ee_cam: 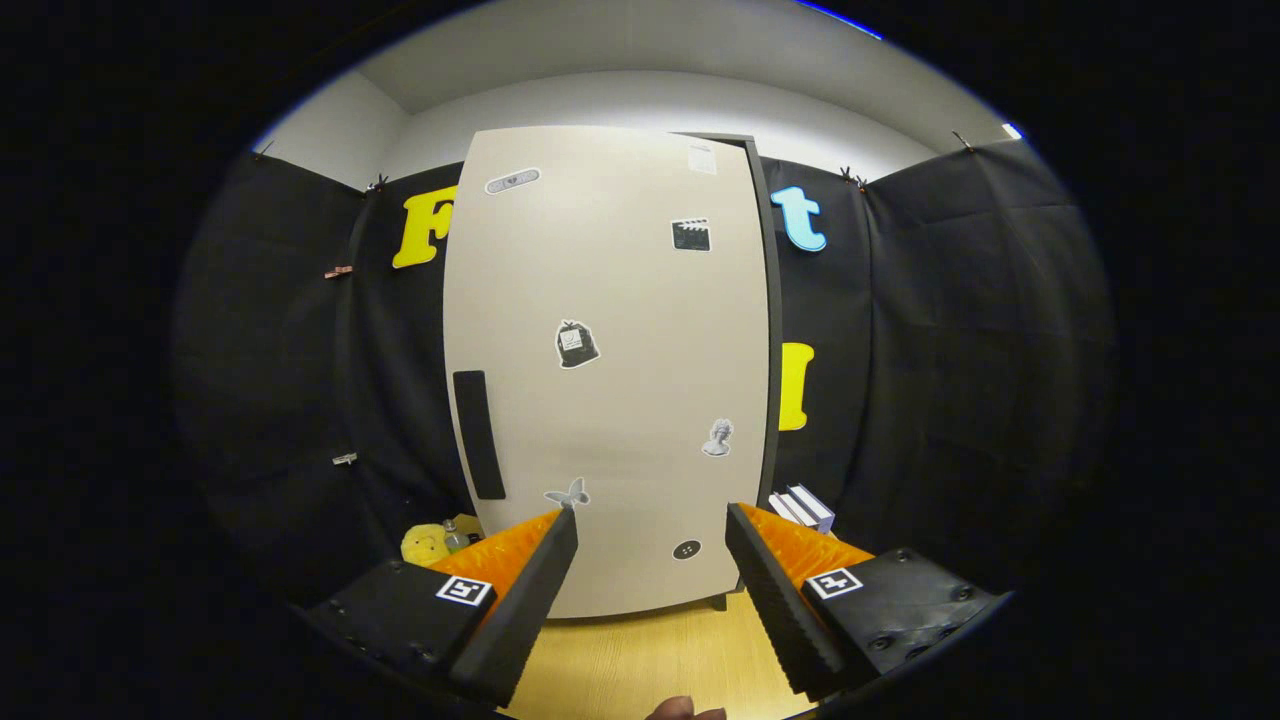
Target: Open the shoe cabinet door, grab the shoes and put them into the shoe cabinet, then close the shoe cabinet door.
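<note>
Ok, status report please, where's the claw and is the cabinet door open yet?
Claw open, empty, facing the cabinet. Cabinet door shut, black handle ahead of the left finger, untouched. Yellow object beside the cabinet. Nothing blocking the door.

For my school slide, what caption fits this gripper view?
Open gripper faces the shut cabinet door, its black handle ahead.

Legible text: none. Shoe cabinet door (610, 370) carries picture stickers only, wording too small to read. Gripper (650, 520), fingers spread apart, bears square coded markers (465, 590), no readable characters.
</note>
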`<action>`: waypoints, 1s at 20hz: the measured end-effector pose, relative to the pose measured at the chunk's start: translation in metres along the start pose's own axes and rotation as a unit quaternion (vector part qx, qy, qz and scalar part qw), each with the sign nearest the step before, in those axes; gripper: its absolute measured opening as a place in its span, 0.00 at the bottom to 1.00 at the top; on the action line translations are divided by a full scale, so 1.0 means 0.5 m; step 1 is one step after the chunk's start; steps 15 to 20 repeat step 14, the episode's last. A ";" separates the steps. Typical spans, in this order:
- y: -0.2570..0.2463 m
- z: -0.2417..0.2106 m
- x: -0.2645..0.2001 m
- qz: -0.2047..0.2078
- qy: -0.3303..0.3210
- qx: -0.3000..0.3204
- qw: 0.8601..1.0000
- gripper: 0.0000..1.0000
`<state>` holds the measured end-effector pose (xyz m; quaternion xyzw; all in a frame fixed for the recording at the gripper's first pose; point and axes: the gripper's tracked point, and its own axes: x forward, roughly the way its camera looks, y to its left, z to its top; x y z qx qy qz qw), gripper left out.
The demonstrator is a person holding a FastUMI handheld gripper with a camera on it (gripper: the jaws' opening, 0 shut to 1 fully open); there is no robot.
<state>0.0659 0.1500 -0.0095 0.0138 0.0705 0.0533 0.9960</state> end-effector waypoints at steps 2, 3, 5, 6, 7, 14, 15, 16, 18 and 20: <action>-0.003 0.001 0.001 -0.002 -0.002 -0.001 1.000 0.98; -0.003 0.003 0.001 -0.001 -0.002 -0.001 1.000 0.98; -0.007 0.006 -0.001 -0.005 -0.005 -0.002 1.000 0.98; -0.009 0.008 0.001 -0.006 -0.006 -0.001 1.000 0.98; -0.012 0.009 0.001 -0.008 -0.007 0.000 1.000 0.98; -0.013 0.010 0.004 -0.008 -0.005 0.006 1.000 0.98; -0.013 0.010 0.004 -0.008 -0.005 0.006 1.000 0.98; -0.013 0.010 0.004 -0.008 -0.005 0.006 1.000 0.98; -0.013 0.010 0.004 -0.008 -0.005 0.006 1.000 0.98; -0.013 0.010 0.004 -0.008 -0.005 0.006 1.000 0.98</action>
